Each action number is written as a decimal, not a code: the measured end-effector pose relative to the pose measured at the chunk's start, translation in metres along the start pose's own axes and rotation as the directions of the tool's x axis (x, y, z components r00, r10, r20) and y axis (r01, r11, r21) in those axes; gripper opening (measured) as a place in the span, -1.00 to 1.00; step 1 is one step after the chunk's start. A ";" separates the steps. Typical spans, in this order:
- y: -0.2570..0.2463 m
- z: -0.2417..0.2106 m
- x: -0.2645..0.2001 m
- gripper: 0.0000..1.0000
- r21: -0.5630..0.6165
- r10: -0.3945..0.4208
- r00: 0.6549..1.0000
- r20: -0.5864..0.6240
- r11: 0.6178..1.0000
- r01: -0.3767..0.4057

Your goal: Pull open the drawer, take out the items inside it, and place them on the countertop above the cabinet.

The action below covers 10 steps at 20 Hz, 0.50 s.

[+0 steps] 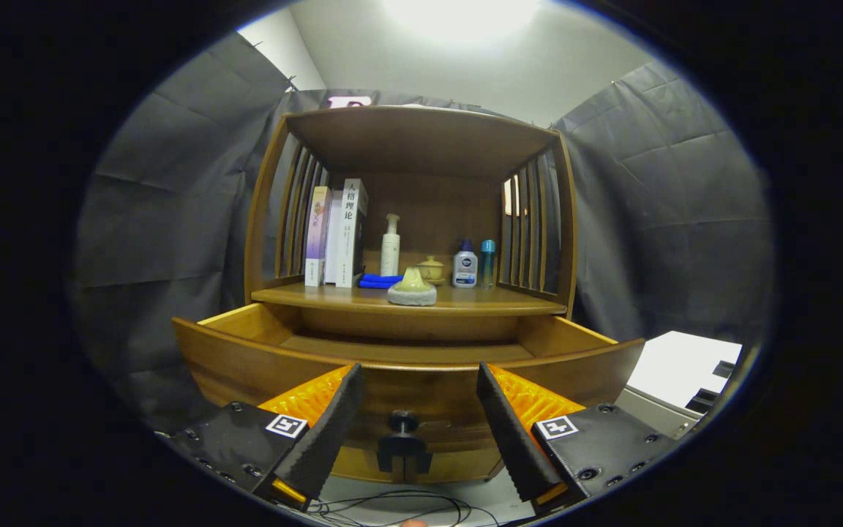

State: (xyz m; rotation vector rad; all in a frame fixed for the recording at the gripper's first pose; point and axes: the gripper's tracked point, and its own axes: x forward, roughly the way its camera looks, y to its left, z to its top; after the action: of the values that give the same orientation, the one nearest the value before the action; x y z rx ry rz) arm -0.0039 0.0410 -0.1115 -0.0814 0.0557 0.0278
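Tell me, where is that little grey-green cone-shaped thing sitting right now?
The grey-green cone-shaped item sits on the countertop near its front edge, above the open drawer, just in front of the blue cloth and small lidded pot, well beyond the open gripper.

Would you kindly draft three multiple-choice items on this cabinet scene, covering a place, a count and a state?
1. Where does the grey-green cone-shaped stone ornament sit?
A. inside the drawer
B. on the countertop's front edge, ahead of the blue folded cloth
C. on the cabinet's top board

2. How many upright books stand at the countertop's left end?
A. one
B. three
C. six

3. What is the state of the curved wooden drawer?
A. pulled open
B. fully shut
C. removed

Answers: 1 B, it rests at the shelf's front lip; 2 B, three spines show side by side; 3 A, its inner floor shows behind its front. The gripper has its jaws spread apart either side of the black drawer knob, gripping nothing.
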 end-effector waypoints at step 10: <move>0.013 -0.058 0.008 0.96 -0.023 0.053 0.996 -0.075 0.998 -0.054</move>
State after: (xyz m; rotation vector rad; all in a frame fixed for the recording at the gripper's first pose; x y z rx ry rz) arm 0.0001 0.0490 -0.1706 -0.1057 0.1322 0.0790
